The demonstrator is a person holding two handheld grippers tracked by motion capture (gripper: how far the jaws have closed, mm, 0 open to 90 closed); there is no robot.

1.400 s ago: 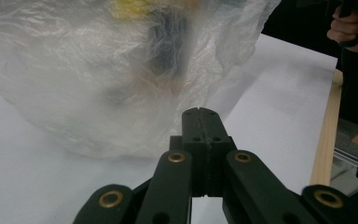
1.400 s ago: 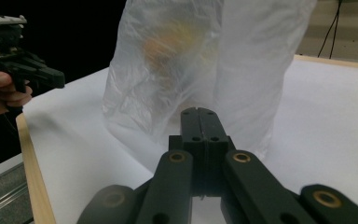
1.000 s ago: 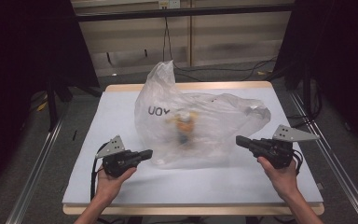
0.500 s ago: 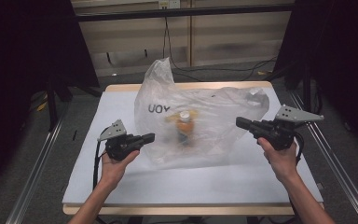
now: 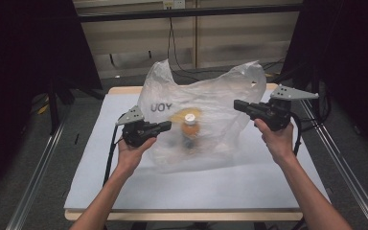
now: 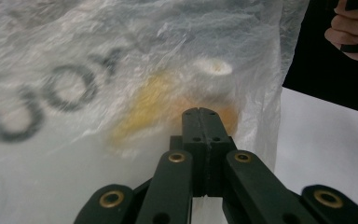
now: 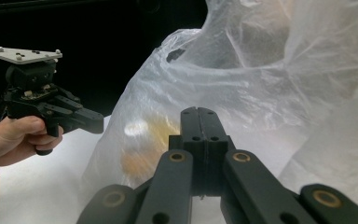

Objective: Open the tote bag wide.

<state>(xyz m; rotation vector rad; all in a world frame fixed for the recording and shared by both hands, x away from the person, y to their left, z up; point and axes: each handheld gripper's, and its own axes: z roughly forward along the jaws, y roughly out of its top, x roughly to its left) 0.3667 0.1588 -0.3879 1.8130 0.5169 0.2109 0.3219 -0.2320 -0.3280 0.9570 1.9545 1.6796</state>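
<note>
A clear plastic bag (image 5: 211, 91) with dark letters stands puffed up on the white table (image 5: 196, 187). Inside it is an orange bottle (image 5: 189, 127) with a white cap, blurred through the film (image 6: 200, 79) (image 7: 140, 140). My left gripper (image 5: 167, 125) is shut, its tips against the bag's left side near the bottle (image 6: 200, 112). My right gripper (image 5: 236, 104) is shut too, tips at the bag's right side, a little higher (image 7: 199, 111). Whether either pinches film I cannot tell. The right gripper view also has the left gripper (image 7: 95, 123) in a hand.
Metal rails (image 5: 38, 191) run along both sides of the table. Cables (image 5: 172, 43) hang behind its far edge. Dark stands (image 5: 57, 91) rise at the left and right. A hand (image 6: 349, 32) on the right gripper's handle shows in the left gripper view's top right corner.
Both hands have risen and moved inward toward the bag. The bag's right lobe has gone from lying flat to standing up, and the whole bag looks taller and narrower.
</note>
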